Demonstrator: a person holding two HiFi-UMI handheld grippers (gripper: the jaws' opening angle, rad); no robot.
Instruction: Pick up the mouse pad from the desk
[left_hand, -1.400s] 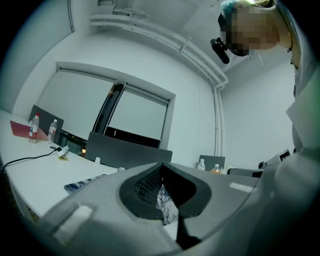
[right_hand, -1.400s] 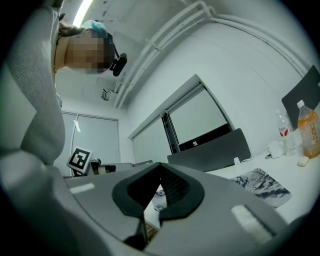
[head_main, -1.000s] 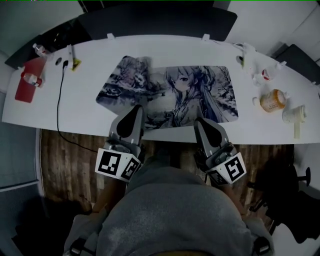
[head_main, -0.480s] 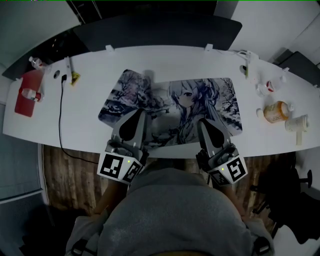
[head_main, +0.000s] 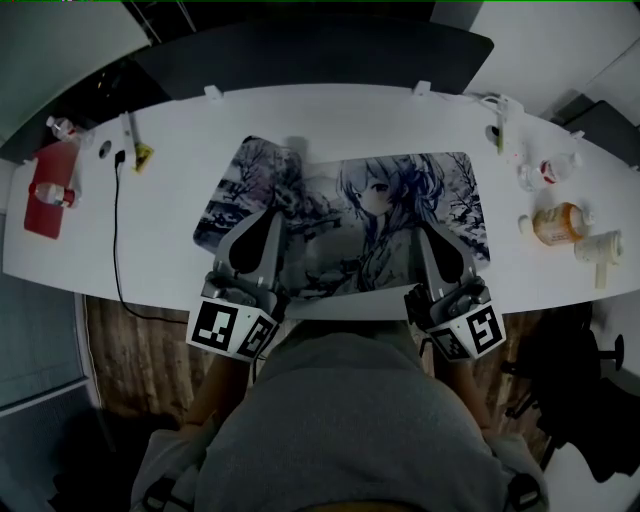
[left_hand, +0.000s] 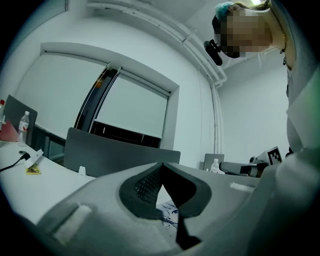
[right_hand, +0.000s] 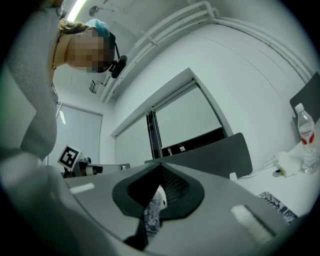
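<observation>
White desk (head_main: 170, 255) fills the head view, with a dark partition (head_main: 310, 55) beyond both claws. The mouse pad (head_main: 370, 205) lies flat on it. Its near edge runs under the tips of the left claw (head_main: 270, 215) and the right claw (head_main: 432, 232), and its left end looks doubled over just beyond the left claw's tip. Compared with a second ago, the pad has slid toward the person, so its near edge now sits about at the desk's lip. The right claw has also shifted outward along that edge. I judge the grip is made and only the lift remains.

The left gripper view shows what the head view cannot. The left claw (left_hand: 161, 169) has its jaws closed, tips meeting, with a strip of the printed mouse pad (left_hand: 167, 212) pinched just behind them. The right claw's marker cube shows off to its right.

In the right gripper view the right claw (right_hand: 161, 169) is likewise clamped, with a fold of the mouse pad (right_hand: 152, 212) standing between the jaws. This view alone shows a water bottle (right_hand: 305, 132) far off to that claw's right.
</observation>
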